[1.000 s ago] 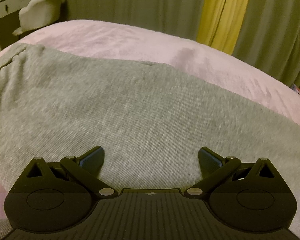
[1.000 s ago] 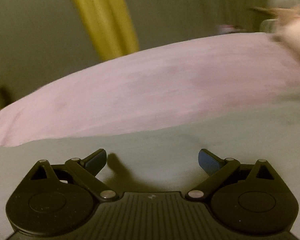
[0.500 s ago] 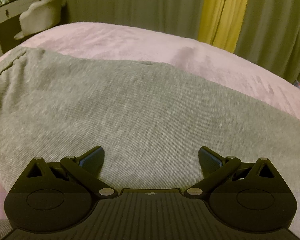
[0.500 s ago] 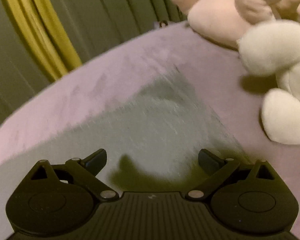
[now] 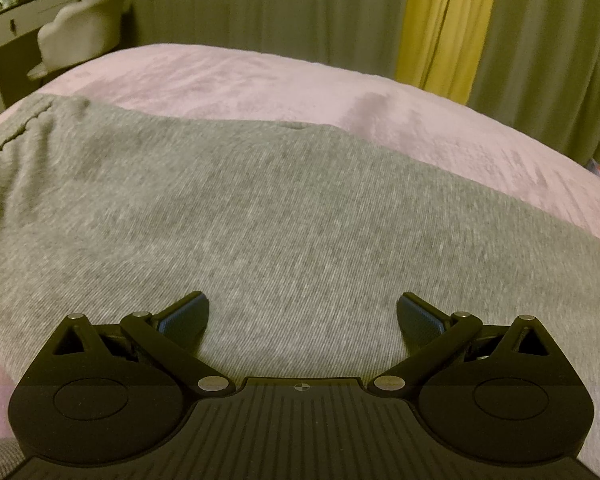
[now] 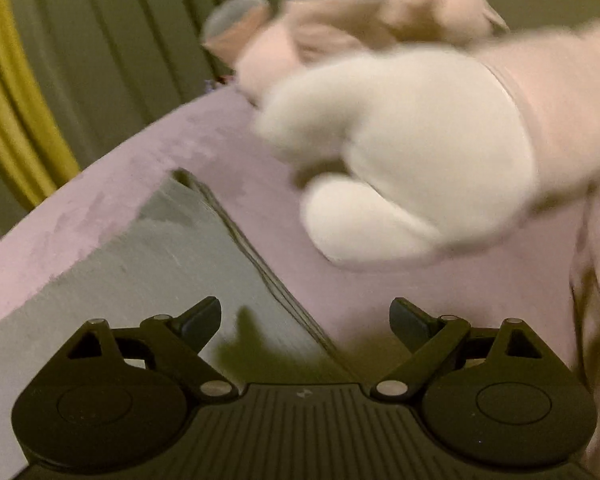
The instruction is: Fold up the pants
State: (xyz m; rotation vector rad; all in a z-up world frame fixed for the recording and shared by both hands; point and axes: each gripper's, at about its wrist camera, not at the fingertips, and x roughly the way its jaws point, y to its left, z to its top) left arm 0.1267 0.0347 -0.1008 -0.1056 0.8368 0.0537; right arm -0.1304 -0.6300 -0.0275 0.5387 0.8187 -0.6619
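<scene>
Left wrist view shows me the pants (image 5: pixel 260 216) spread flat across the pink bed (image 5: pixel 228 76), grey knit filling most of the frame, with a stitched seam running off at the far left. My left hand-held gripper (image 5: pixel 300 320) hangs low over the middle of the cloth, released, its fingers wide apart and nothing between them. On the right wrist view the right hand-held gripper (image 6: pixel 305 322) is released too, sitting over a corner of the pants (image 6: pixel 148 264) where a stacked edge runs diagonally toward me; the picture is blurred, so I cannot count the layers there. A white plush toy (image 6: pixel 400 176) lies on the bed (image 6: pixel 380 280) just beside that edge, with a pink one (image 6: pixel 364 28) behind it. My worry is the right side: if I reach for the edge carelessly, I judge a finger could catch the white toy or drag it into the fold. The stacked edge is another risk, since pinching only the top layer would likely peel it off and leave the rest behind. On the left, closing in the middle of flat knit would probably just bunch it up into a ridge. The plush bed cover may also get nipped along with the pants if I press too deep.
</scene>
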